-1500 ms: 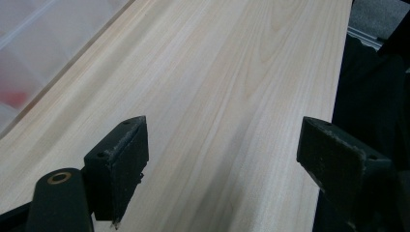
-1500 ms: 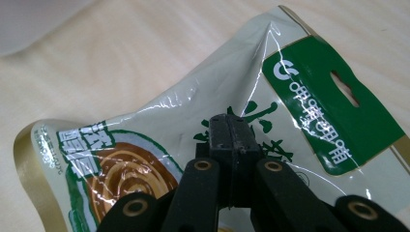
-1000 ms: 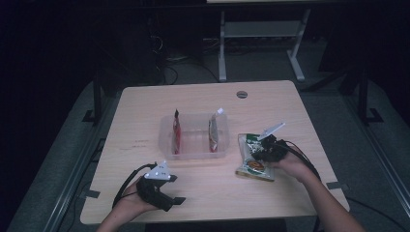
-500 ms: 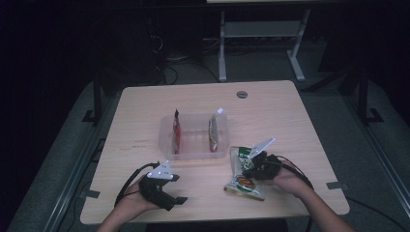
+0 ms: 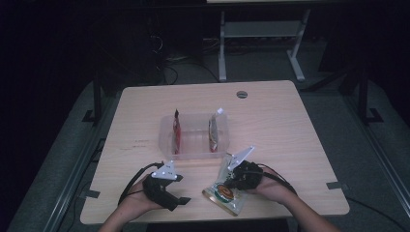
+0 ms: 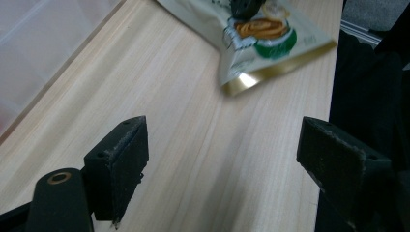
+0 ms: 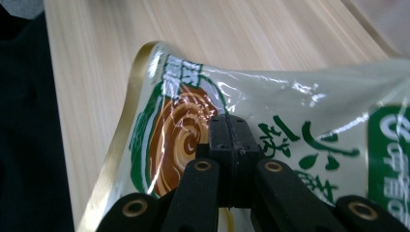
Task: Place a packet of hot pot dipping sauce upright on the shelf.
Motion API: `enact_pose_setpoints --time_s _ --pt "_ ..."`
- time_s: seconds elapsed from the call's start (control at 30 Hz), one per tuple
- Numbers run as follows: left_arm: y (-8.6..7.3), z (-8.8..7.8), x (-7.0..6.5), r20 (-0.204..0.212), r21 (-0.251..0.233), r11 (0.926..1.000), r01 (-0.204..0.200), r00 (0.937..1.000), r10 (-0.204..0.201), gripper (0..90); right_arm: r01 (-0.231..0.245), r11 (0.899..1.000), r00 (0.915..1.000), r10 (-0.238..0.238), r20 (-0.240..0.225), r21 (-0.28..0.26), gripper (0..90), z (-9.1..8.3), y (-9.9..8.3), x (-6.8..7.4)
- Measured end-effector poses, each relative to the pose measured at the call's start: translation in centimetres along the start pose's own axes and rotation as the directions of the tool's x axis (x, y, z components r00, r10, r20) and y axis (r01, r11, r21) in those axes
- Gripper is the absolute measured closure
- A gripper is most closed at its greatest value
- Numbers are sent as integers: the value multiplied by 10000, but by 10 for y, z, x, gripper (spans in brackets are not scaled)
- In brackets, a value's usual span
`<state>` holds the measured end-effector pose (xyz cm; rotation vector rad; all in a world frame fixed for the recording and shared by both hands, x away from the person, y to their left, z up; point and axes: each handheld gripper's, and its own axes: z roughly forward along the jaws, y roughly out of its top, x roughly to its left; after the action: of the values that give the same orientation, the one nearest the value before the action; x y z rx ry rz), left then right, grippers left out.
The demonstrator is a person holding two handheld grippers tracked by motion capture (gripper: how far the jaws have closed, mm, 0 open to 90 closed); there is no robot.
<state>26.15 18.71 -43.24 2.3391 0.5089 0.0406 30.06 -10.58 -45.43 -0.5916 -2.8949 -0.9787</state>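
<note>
Dragged toward the near table edge, the snack pouch [image 5: 223,192] sits pinched in the right gripper [image 7: 227,126] while the left gripper [image 6: 220,159] gapes empty, and that thin grip on slick film could slip.

Clear plastic bin [image 5: 193,145] mid-table [image 5: 270,121] (two upright packets [image 5: 176,131] inside, well apart), metal stand [image 5: 261,38] behind.

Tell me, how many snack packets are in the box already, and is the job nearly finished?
Two packets already stand upright in the clear box. A third, the green noodle packet, is pinched in the right gripper near the table's front edge, outside the box. It still has to go in. The left gripper is open and holds nothing.
</note>
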Motion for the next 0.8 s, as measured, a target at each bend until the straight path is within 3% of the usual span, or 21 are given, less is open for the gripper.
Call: enact_pose_setpoints --time_s 0.53,0.7,0.8 --pt "-1 -1 4 -126 -41 10000 63 9999 -64 187 830 9948 9962 -843 -195 -593 898 39 41 27" --pt "0 -3 5 -134 -167 9997 170 9998 -172 190 890 9902 9947 -940 -414 -1077 860 25 38 29" --pt "1 -2 6 -207 -209 9995 228 9995 -232 190 545 9896 9976 -596 -342 -1334 796 8 30 27"
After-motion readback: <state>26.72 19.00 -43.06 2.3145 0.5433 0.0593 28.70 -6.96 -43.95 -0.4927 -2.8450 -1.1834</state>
